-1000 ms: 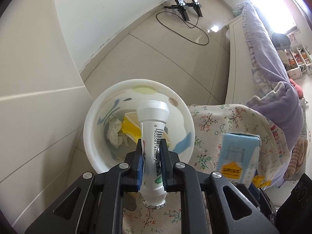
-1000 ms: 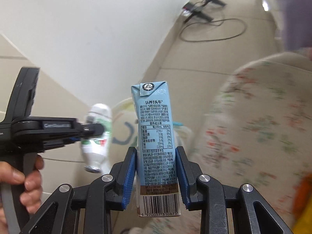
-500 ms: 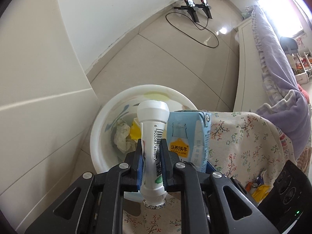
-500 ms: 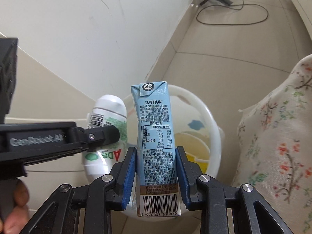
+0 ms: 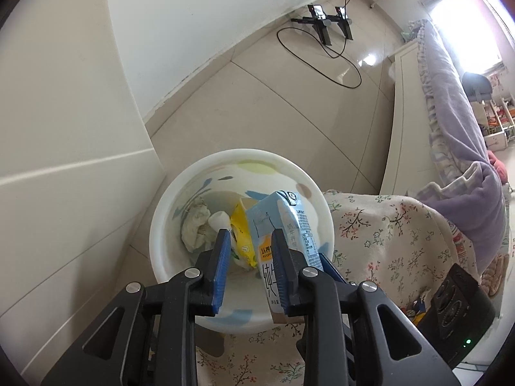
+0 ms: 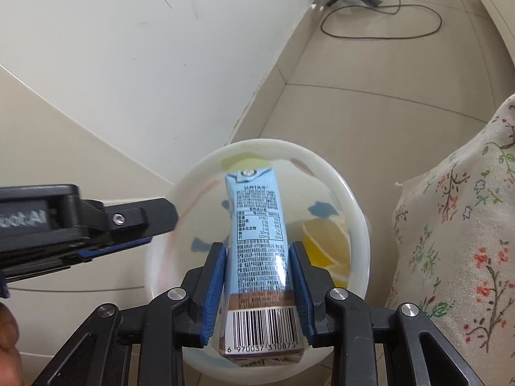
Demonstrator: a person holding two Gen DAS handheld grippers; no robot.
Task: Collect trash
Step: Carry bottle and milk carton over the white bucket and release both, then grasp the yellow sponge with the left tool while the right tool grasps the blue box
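Note:
A white bin (image 5: 167,218) with coloured blotches stands on the floor beside the cloth-covered table. My left gripper (image 5: 249,241) is open and empty above it. The white bottle (image 5: 220,220) lies inside with a crumpled tissue (image 5: 193,225) and a yellow wrapper (image 5: 243,238). In the right wrist view, my right gripper (image 6: 257,257) has its jaws spread wider than the light blue milk carton (image 6: 257,231), which tips forward over the bin (image 6: 357,212). The carton also shows in the left wrist view (image 5: 289,218).
A floral tablecloth (image 5: 386,241) covers the table right of the bin. A white wall rises behind it. A black tripod (image 5: 325,21) and cable lie on the tiled floor far back. A bed with purple bedding (image 5: 450,103) stands at right.
My left gripper opened and the white bottle dropped into the bin. My right gripper moved over the bin and its jaws spread; the carton tilts forward between them.

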